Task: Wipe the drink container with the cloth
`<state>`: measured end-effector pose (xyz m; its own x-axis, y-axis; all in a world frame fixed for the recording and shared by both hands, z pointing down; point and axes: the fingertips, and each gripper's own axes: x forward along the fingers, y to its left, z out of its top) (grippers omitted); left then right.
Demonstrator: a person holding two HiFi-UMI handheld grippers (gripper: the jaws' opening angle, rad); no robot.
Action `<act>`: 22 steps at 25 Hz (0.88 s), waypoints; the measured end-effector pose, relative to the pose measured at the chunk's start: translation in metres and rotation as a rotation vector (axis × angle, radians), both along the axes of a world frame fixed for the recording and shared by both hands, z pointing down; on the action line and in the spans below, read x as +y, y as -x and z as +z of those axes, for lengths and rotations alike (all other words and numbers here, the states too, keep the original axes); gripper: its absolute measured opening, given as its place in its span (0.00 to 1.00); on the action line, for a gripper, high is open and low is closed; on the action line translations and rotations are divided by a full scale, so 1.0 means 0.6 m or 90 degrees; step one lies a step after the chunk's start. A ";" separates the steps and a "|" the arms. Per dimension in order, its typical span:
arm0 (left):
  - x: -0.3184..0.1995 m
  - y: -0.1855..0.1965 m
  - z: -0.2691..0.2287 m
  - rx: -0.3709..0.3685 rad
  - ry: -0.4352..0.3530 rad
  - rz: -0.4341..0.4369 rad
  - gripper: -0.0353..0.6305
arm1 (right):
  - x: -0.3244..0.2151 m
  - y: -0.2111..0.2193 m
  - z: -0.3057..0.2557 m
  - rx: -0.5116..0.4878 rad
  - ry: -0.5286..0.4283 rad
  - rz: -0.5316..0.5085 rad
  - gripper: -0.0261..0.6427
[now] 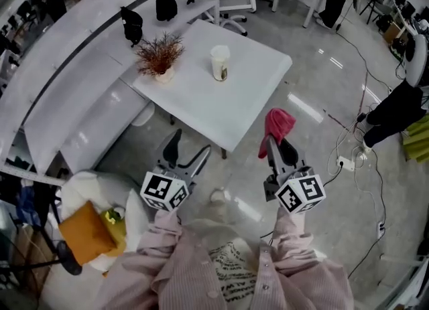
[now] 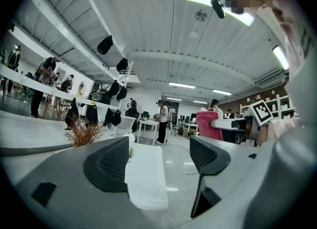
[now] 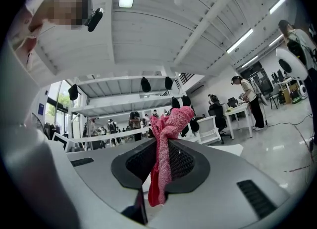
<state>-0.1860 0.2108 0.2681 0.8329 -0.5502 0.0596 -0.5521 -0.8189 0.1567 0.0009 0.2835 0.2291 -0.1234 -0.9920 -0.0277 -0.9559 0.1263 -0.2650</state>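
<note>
Two grippers short of the white table (image 1: 249,94) in the head view, left gripper (image 1: 188,150) and right gripper (image 1: 279,146), drink container (image 1: 220,62) upright on the table, well apart from both; left gripper view, jaws spread, empty; right gripper view, jaws clenched on the pink cloth (image 3: 166,139)

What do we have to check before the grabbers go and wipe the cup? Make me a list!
1. Cloth gripped: ok. The right gripper is shut on the pink cloth.
2. Other grabber free: ok. The left gripper has its jaws apart with nothing between them.
3. Cup standing: ok. The cup is upright on the white table.
4. Close enough to wipe: not ok. Both grippers are short of the table's near edge.
5. Room beside the cup: ok. The plant stands apart, to its left.
6. Drink inside the cup: cannot tell.
</note>
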 end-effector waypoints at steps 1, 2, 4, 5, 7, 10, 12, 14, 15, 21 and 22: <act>-0.013 -0.003 0.000 0.002 0.003 0.003 0.59 | -0.011 0.000 -0.002 0.004 0.002 0.001 0.11; -0.026 -0.005 -0.001 0.004 0.004 0.005 0.59 | -0.022 0.000 -0.005 0.007 0.002 0.002 0.11; -0.048 -0.013 -0.005 0.008 0.002 0.012 0.59 | -0.041 -0.001 -0.011 0.012 -0.003 0.005 0.11; -0.057 -0.016 -0.006 0.007 0.001 0.017 0.59 | -0.050 -0.001 -0.011 0.012 -0.006 0.007 0.11; -0.068 -0.022 -0.003 0.003 -0.001 0.026 0.59 | -0.064 -0.001 -0.008 0.008 -0.006 0.012 0.11; -0.080 -0.023 0.005 -0.005 0.002 0.033 0.59 | -0.082 0.004 -0.003 0.004 -0.006 0.009 0.11; -0.089 -0.025 0.008 -0.009 0.004 0.034 0.59 | -0.094 0.007 -0.001 0.005 -0.003 0.003 0.11; -0.099 -0.026 0.010 -0.013 0.003 0.034 0.59 | -0.106 0.008 0.002 0.004 0.001 -0.001 0.11; -0.105 -0.027 0.011 -0.014 0.002 0.033 0.59 | -0.114 0.007 0.003 0.001 0.001 -0.002 0.11; -0.156 -0.041 0.028 -0.030 0.008 0.024 0.59 | -0.173 -0.008 0.020 -0.004 0.004 -0.015 0.11; -0.167 -0.045 0.030 -0.032 0.009 0.021 0.59 | -0.184 -0.014 0.021 -0.005 0.005 -0.017 0.11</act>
